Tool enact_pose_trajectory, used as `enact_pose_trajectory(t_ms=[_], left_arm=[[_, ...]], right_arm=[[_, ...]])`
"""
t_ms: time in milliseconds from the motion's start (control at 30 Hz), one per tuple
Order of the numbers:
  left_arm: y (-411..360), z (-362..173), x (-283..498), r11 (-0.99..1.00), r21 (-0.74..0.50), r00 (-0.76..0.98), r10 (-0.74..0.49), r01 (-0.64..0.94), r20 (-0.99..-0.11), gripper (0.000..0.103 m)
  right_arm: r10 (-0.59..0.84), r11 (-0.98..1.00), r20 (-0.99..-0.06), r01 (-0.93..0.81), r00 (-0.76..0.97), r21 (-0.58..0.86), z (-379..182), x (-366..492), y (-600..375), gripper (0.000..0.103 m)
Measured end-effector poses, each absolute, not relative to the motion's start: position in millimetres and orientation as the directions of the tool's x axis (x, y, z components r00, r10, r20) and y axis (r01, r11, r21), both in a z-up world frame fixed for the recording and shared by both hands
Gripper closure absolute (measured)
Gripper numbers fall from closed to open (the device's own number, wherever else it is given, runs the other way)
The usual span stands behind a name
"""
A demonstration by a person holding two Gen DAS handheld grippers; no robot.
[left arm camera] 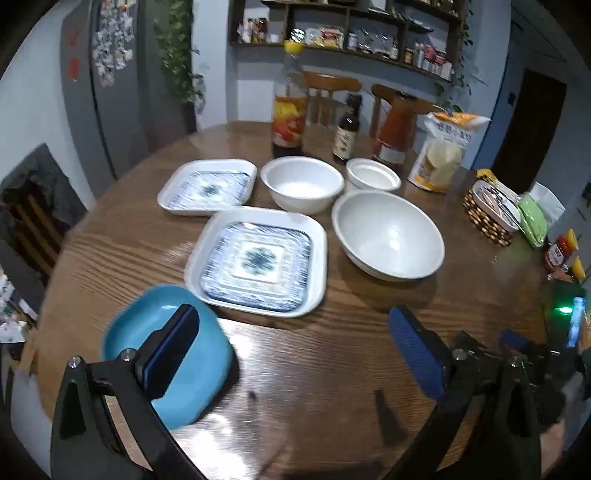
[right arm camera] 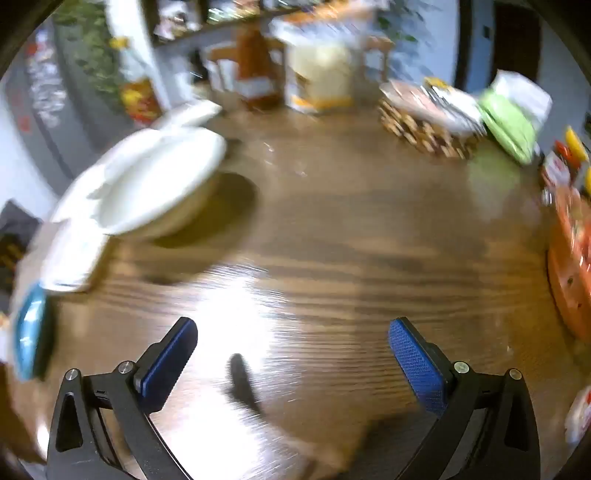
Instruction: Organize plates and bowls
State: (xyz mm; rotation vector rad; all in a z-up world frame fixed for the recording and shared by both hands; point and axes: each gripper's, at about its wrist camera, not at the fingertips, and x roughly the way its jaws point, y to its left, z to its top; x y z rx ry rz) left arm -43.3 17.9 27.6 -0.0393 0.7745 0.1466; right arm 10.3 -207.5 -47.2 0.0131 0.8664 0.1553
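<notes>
Round wooden surface (left arm camera: 332, 354), strong grain, glare patch near the front edge. At the far edge, left to right: tall bottle with yellow cap (left arm camera: 290, 103), small dark bottle (left arm camera: 347, 129), orange-red bottle (left arm camera: 393, 129), upright white-and-orange pouch (left arm camera: 443, 151). Right side: woven basket (left arm camera: 487, 214) holding packets, green packet (left arm camera: 532, 221) leaning just beside it. Two wooden chairs (left arm camera: 332, 92) behind the bottles. Wall shelf (left arm camera: 351, 33) crowded with jars and packages. Hanging vine (left arm camera: 177, 55) at left. Right wrist view is motion-blurred; basket (right arm camera: 424, 122) and green packet (right arm camera: 509, 125) are recognisable.
</notes>
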Motion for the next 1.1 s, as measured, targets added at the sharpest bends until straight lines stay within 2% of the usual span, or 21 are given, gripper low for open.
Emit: enact_pose_trajectory(t_ms=[100, 167, 267, 500, 1100], left_arm=[[12, 32, -44, 0.983, 0.07, 0.686, 0.168, -0.169, -0.708, 0.0], [38, 53, -54, 0.975, 0.011, 0.689, 0.166, -0.223, -0.705, 0.0], [44, 61, -54, 0.963, 0.017, 0.663, 0.198, -0.269, -0.722, 0.0], [77, 77, -60, 0.957, -0.01, 0.622, 0.18, -0.289, -0.762, 0.0], [87, 84, -59, 0.967, -0.017, 0.635, 0.154, -0.254, -0.757, 0.0]], right_arm=[[0.198, 0.974, -0.728, -0.217, 0.656, 0.069, -10, -1, -184, 0.0], [0.218, 0.966, -0.718, -0.253, 0.661, 0.06, 13, -5, -169, 0.0], [0.243, 0.954, -0.716, -0.296, 0.655, 0.054, 29, -10, -152, 0.0], [0.273, 0.942, -0.714, -0.33, 0.644, 0.062, 38, -16, -126, 0.0], [0.262, 0.948, -0.72, -0.311, 0.642, 0.067, 41, -14, -117, 0.0]])
